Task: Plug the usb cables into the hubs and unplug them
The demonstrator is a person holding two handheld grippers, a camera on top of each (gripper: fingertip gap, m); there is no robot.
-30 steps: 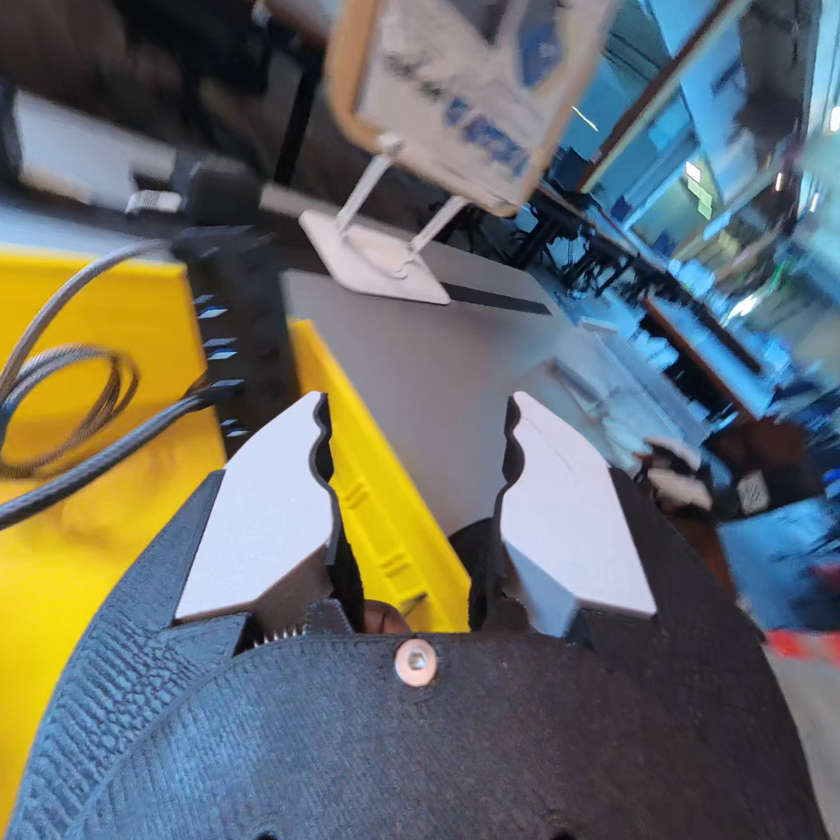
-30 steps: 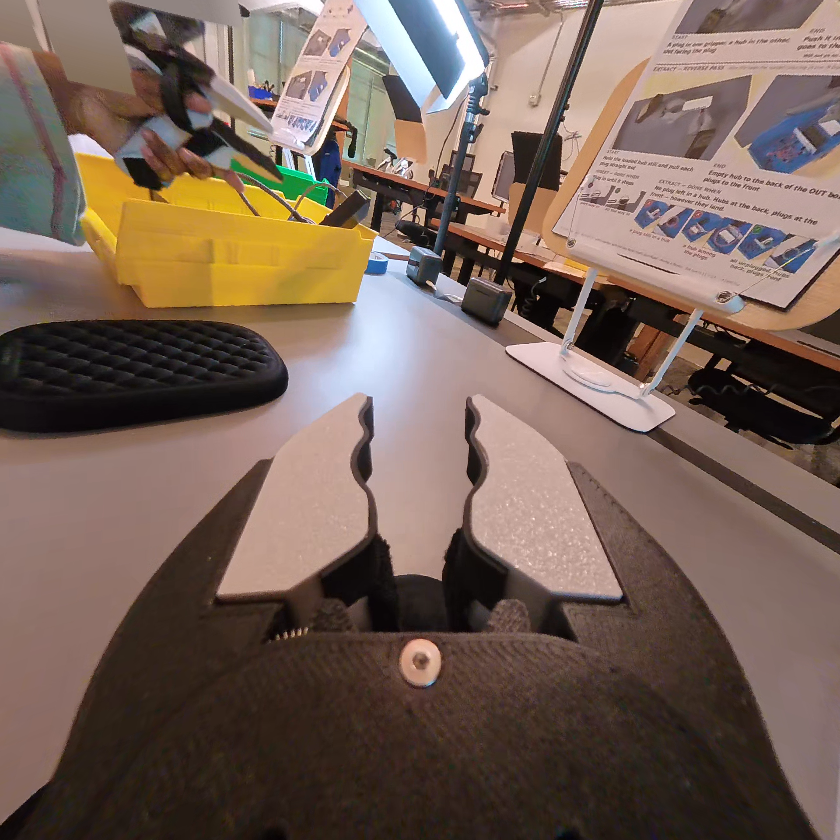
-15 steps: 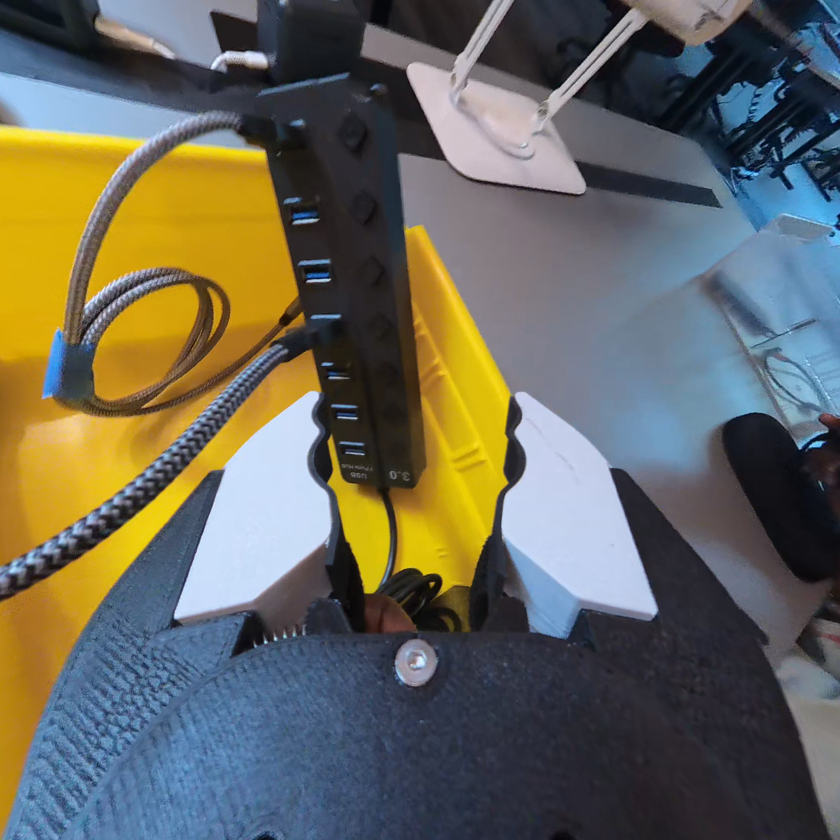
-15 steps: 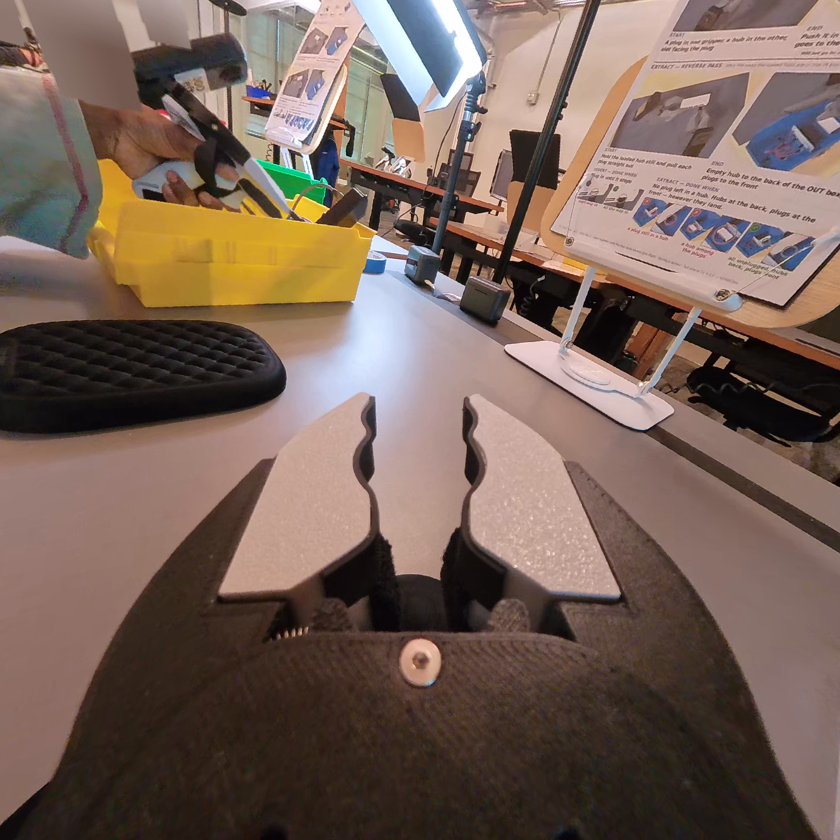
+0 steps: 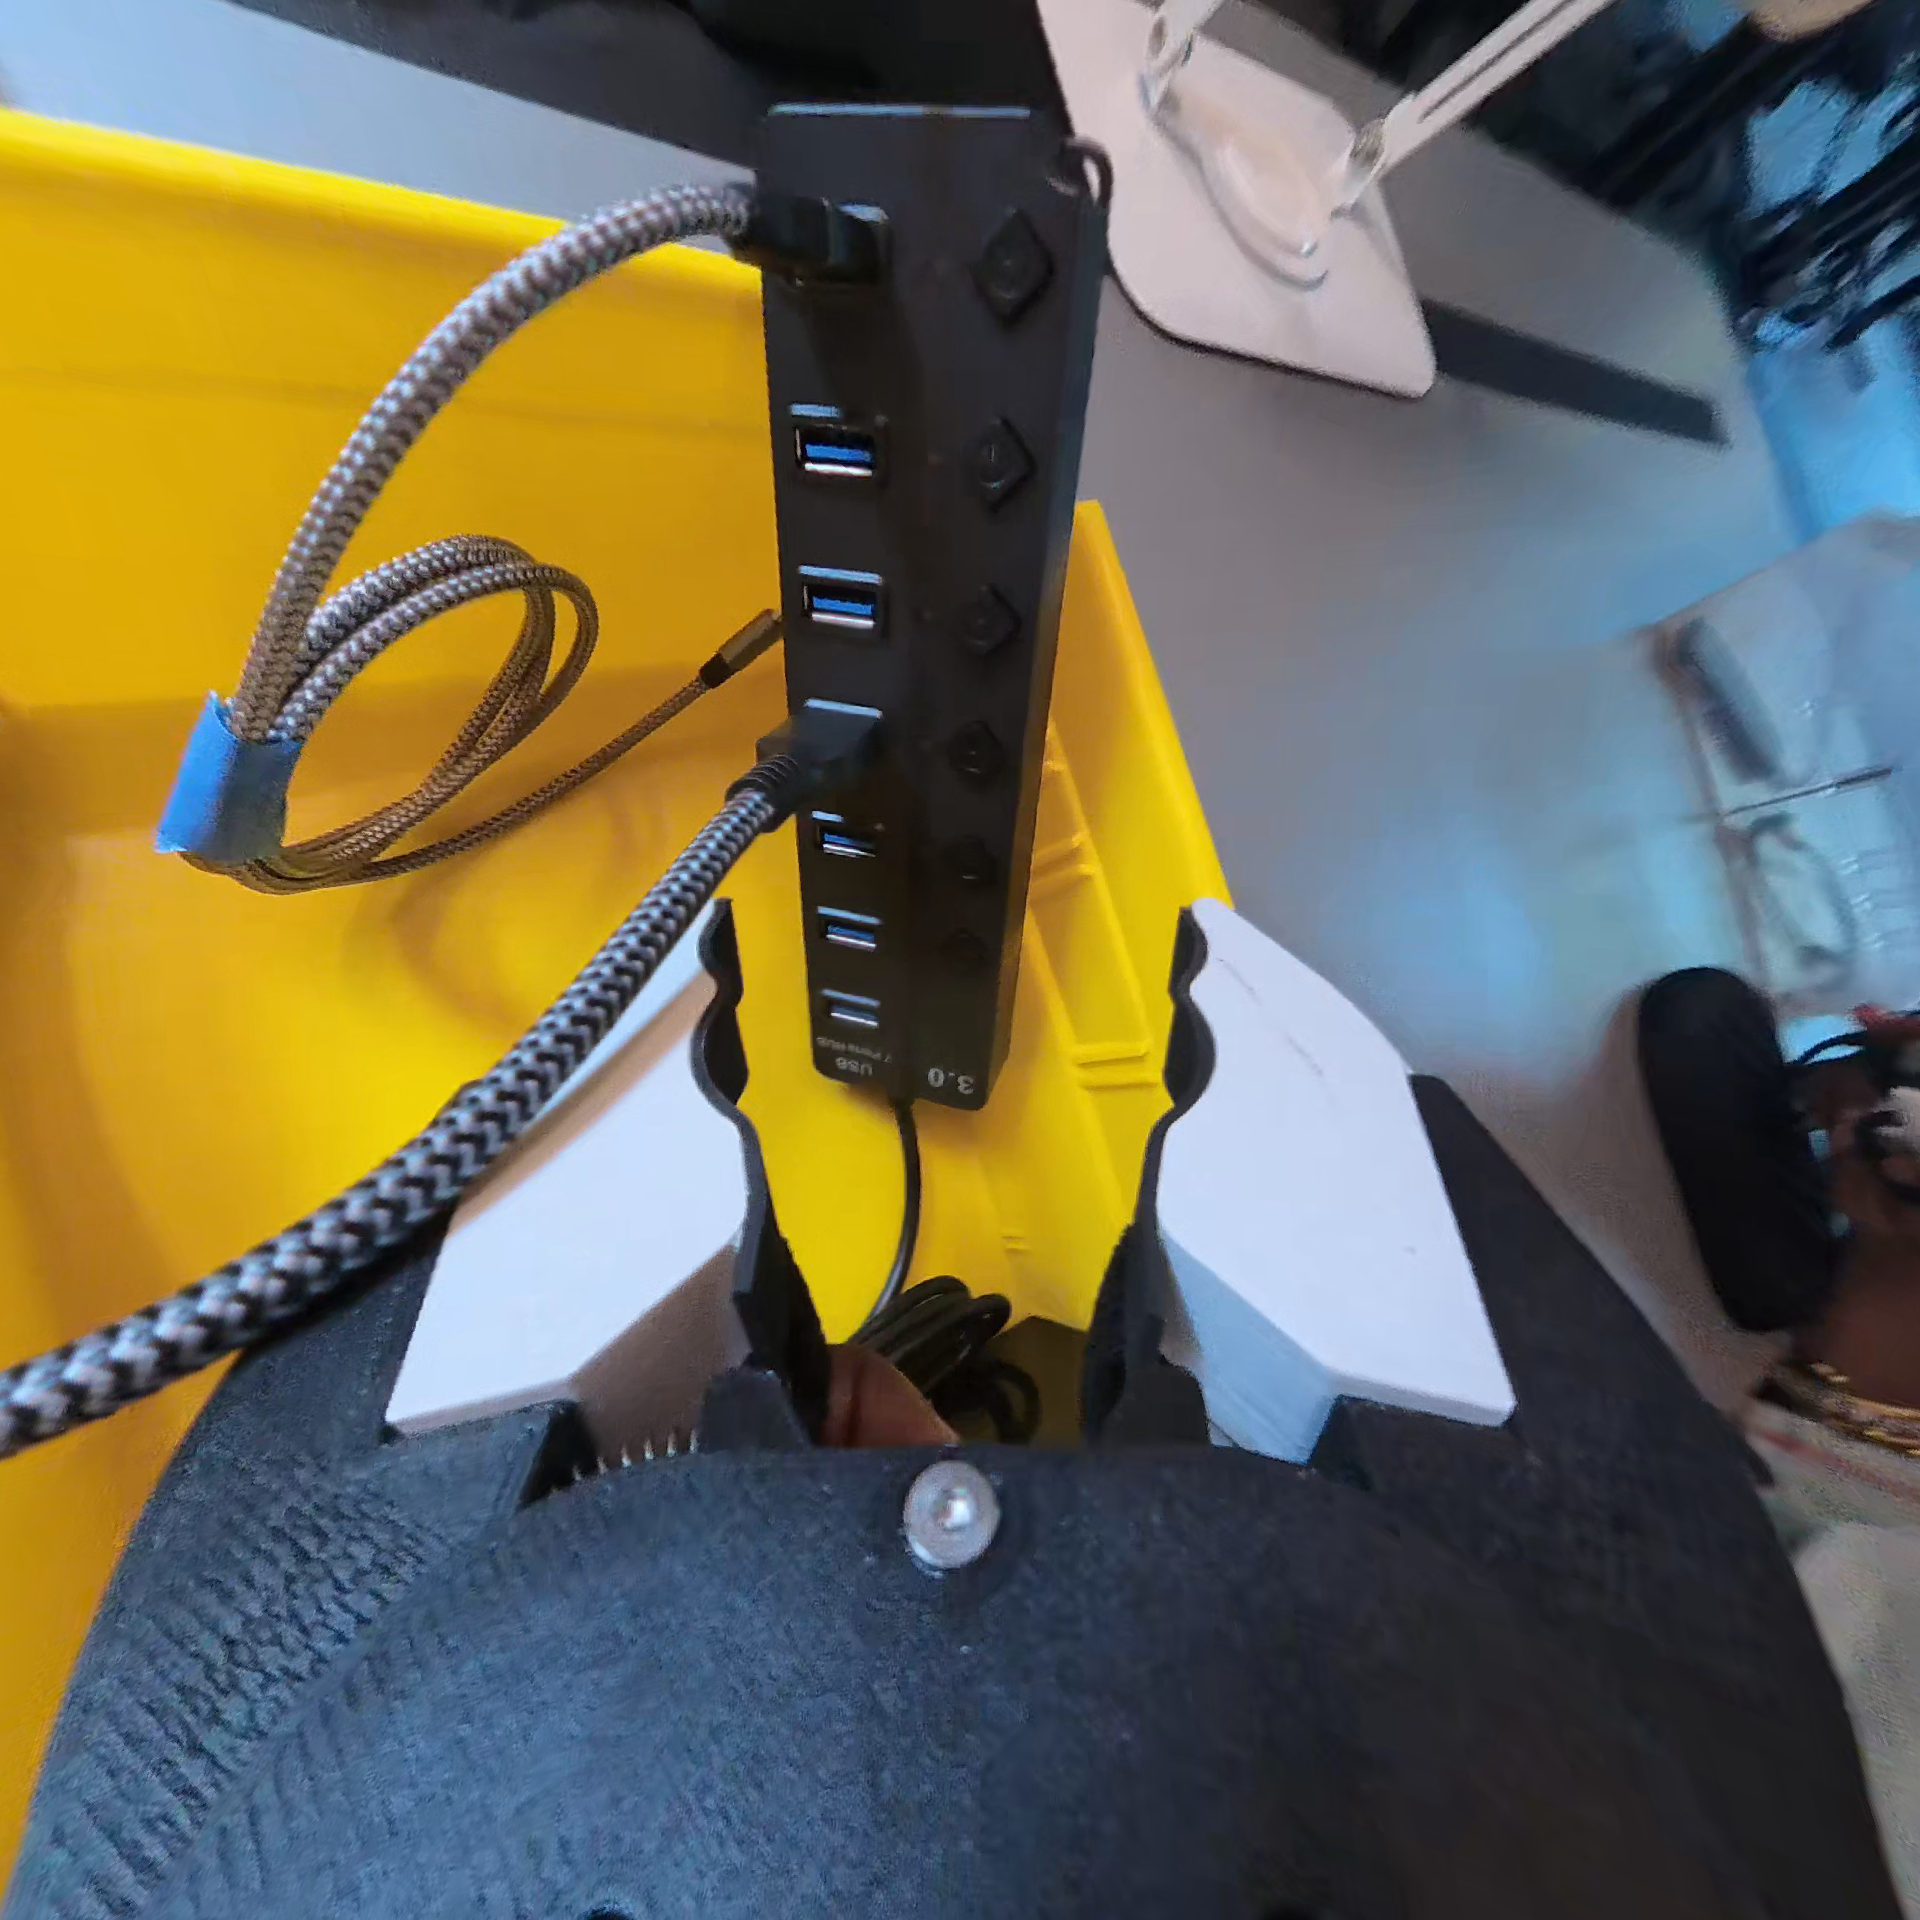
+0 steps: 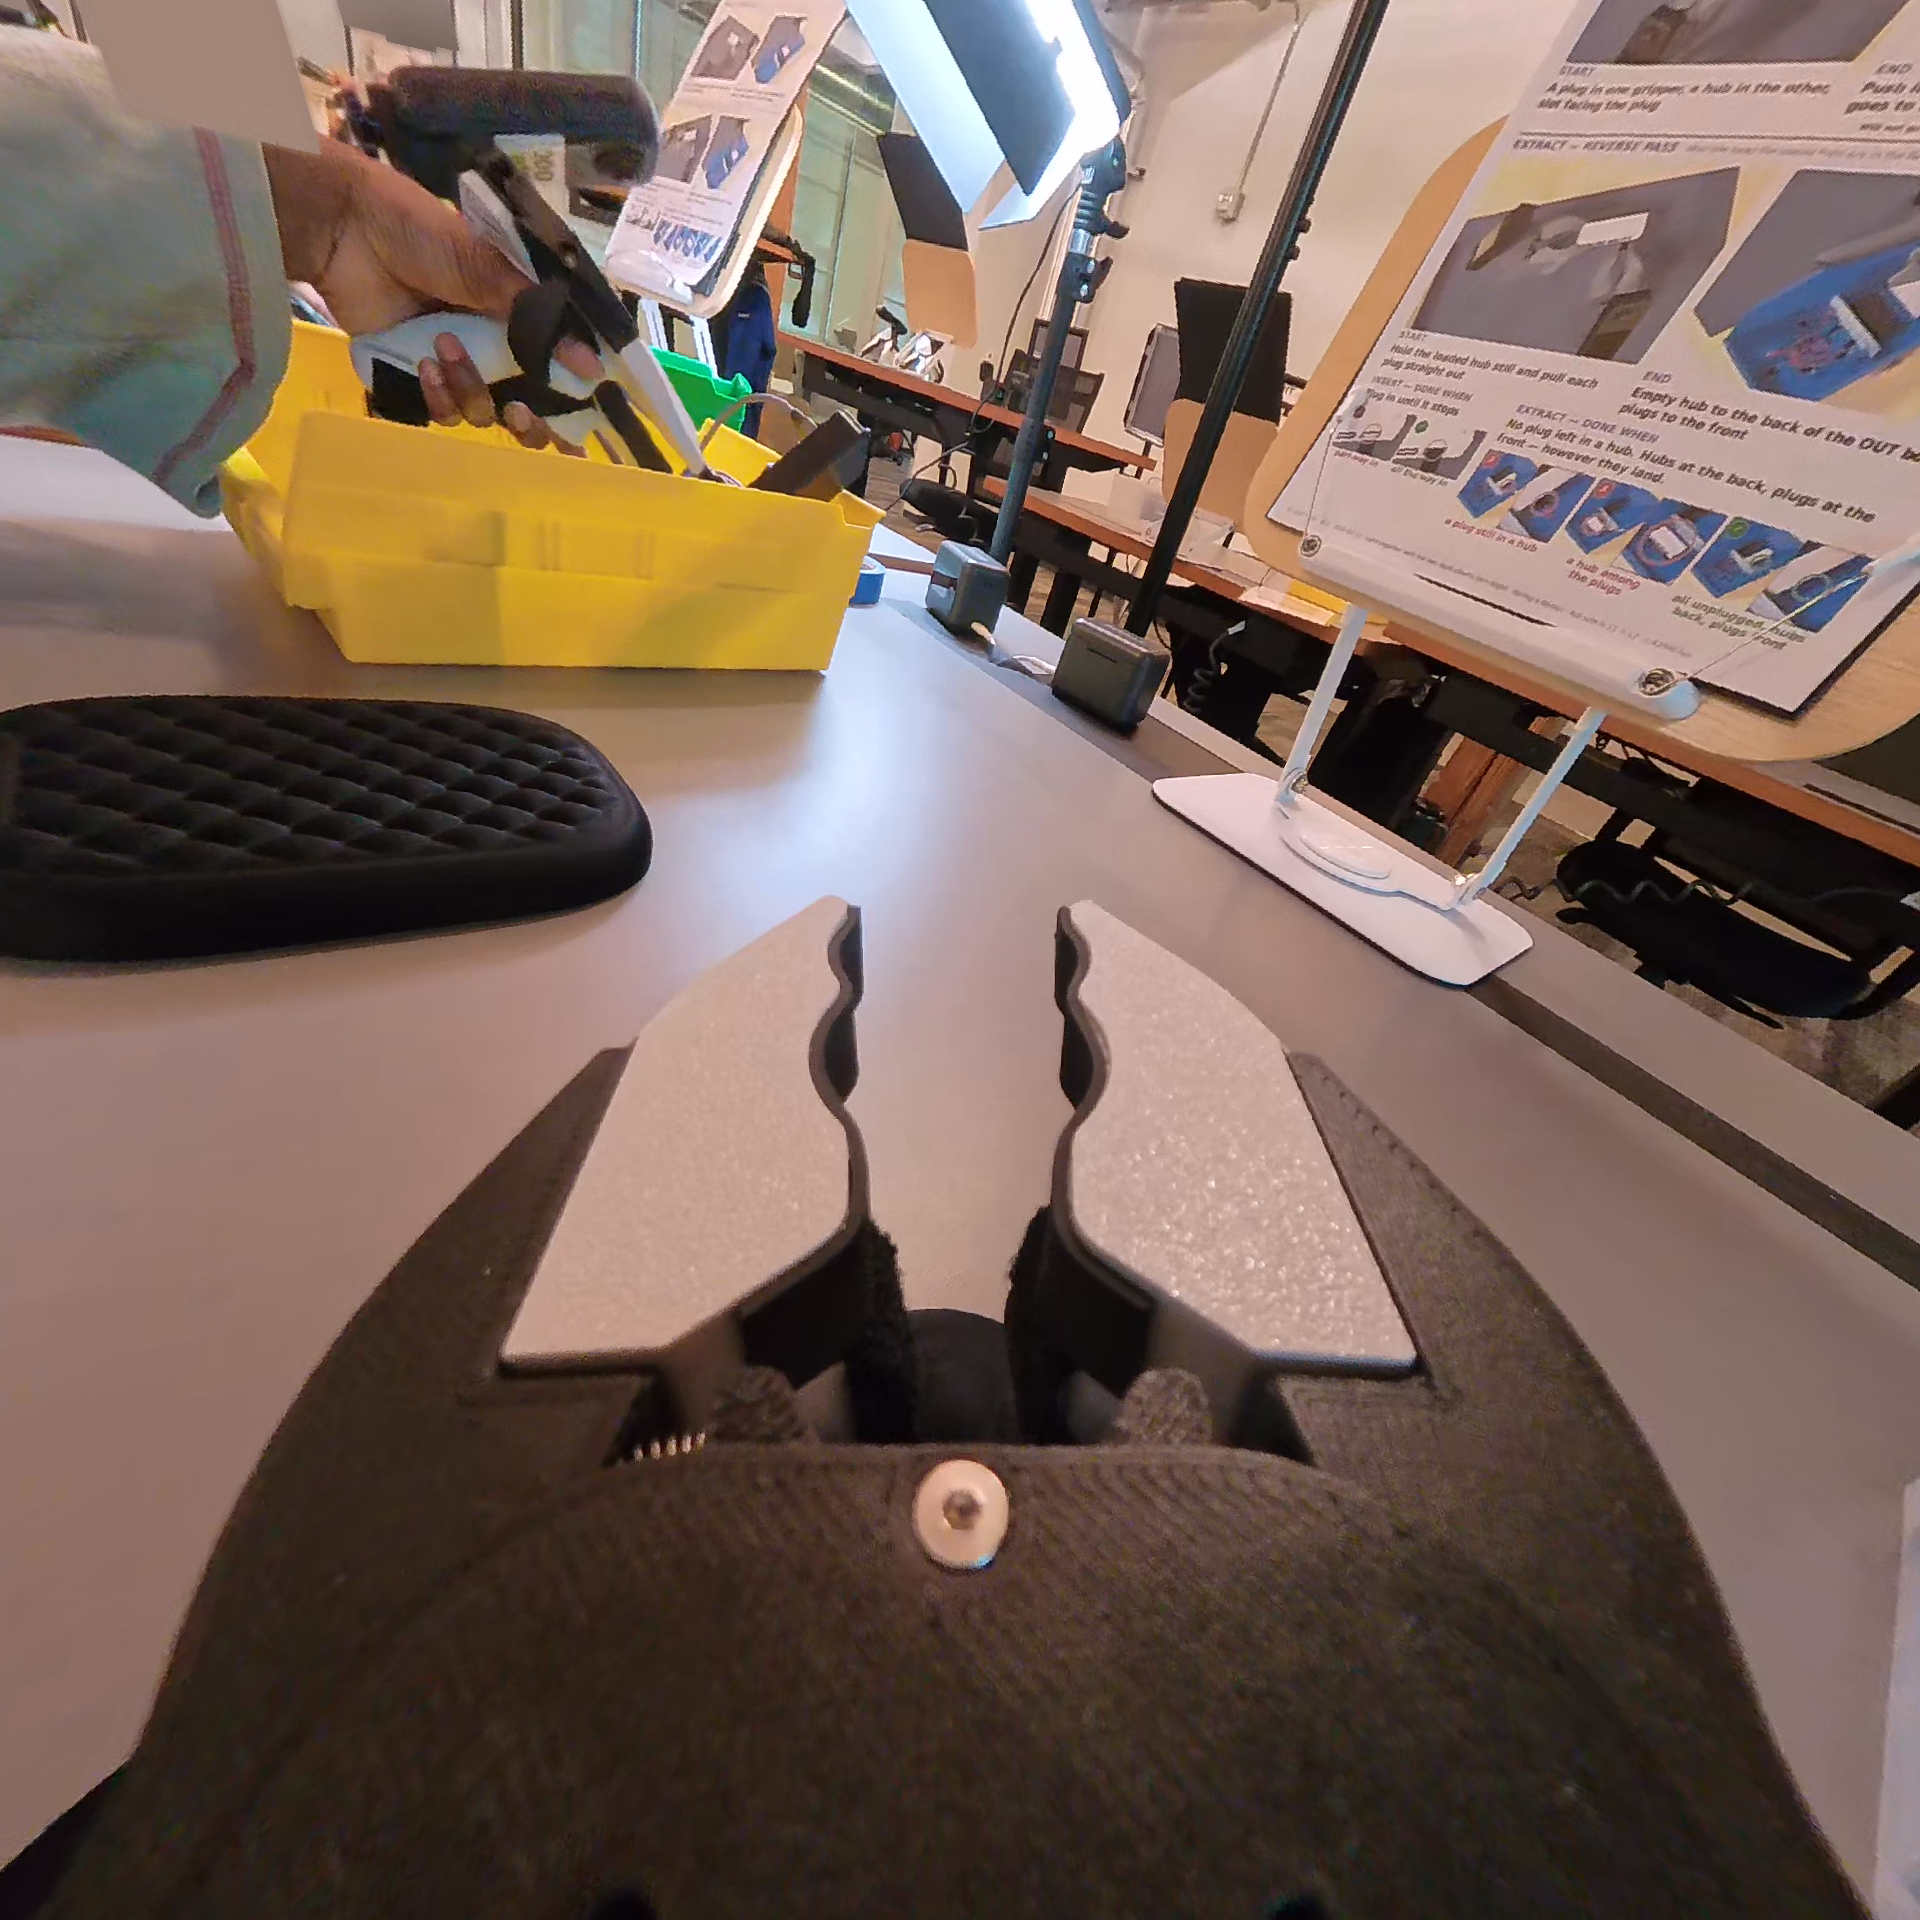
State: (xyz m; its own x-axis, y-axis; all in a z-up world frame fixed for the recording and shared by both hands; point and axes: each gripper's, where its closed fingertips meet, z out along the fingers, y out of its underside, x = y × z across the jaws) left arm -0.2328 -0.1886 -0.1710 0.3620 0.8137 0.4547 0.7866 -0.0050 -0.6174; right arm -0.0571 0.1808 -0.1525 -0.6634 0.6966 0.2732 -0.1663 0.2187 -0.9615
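A black USB hub [image 5: 925, 582] leans on the right wall of a yellow bin [image 5: 312, 436]. Two braided cables are plugged into it: one at the top port [image 5: 499, 343], with a coil held by blue tape [image 5: 223, 779], and one at a middle port [image 5: 520, 1070]. The hub's thin black cord [image 5: 904, 1195] trails down. My left gripper [image 5: 951, 935] is open, its fingertips on either side of the hub's near end without touching it. It also shows in the right wrist view [image 6: 623, 405], reaching into the bin [image 6: 561, 582]. My right gripper [image 6: 956, 925] is open and empty over the grey table [image 6: 312, 1143].
A black textured pad [image 6: 291, 810] lies left of my right gripper. An instruction board on a white stand [image 6: 1340, 862] is at the table's right edge. Two small grey boxes [image 6: 1107, 665] and a blue tape roll [image 6: 864, 577] sit behind the bin. One gripper's finger ends stand about 40 cm off the other's.
My left gripper has swung down into the yellow bin and closed in on the hub, whose near end now lies between the open fingers. My right gripper has stayed still.
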